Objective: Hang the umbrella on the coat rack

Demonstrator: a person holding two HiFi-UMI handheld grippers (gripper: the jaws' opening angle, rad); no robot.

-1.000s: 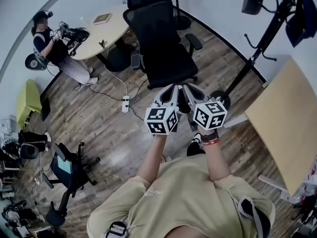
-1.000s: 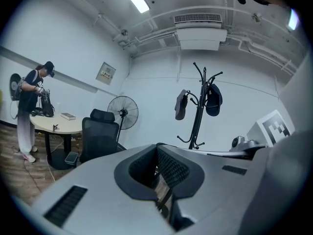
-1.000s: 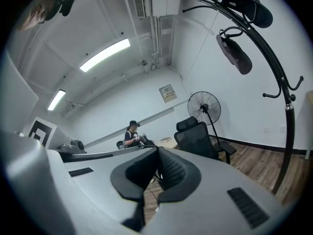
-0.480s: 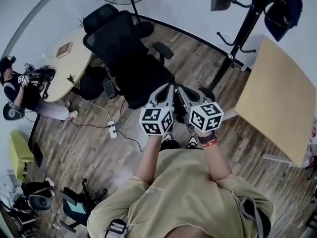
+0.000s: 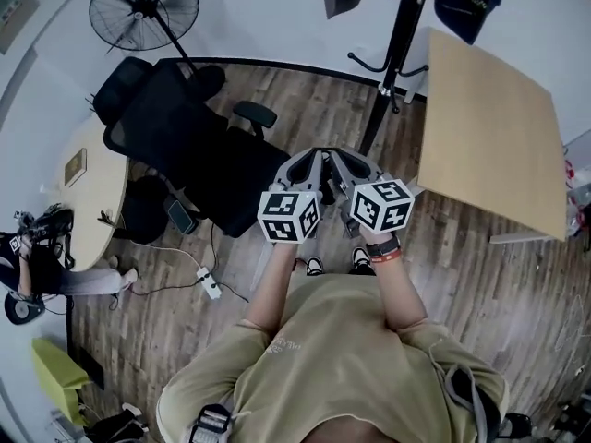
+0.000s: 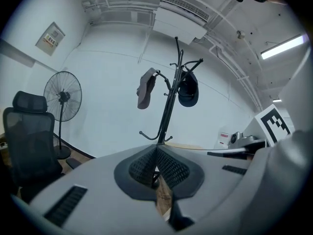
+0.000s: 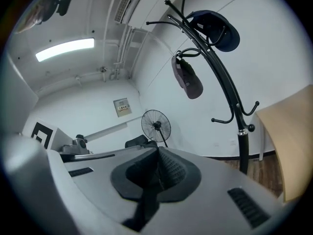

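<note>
Ahead of both tongs, past the far left corner of the counter, stands the coat rack on the wooden floor. The main risk I see is a simple one: I arrive at the rack with nothing to hang. The left tongs are pressed together pad to pad with nothing between them, and the right tongs are the same, shut and empty. The two are held side by side, almost touching, in front of the person's chest.

The umbrella shows in none of my views, so I cannot place it against either pair of tongs; it is neither gripped nor near them.

A second risk, I judge, lies at the rack itself. Its upper arms already carry a dark cap and a grey hanging item, so a long umbrella swung in carelessly could knock one loose. The lower hooks look free and seem the safer target.

A black office chair stands to the left, near the path to the rack, and could snag a foot or a trailing load.
</note>
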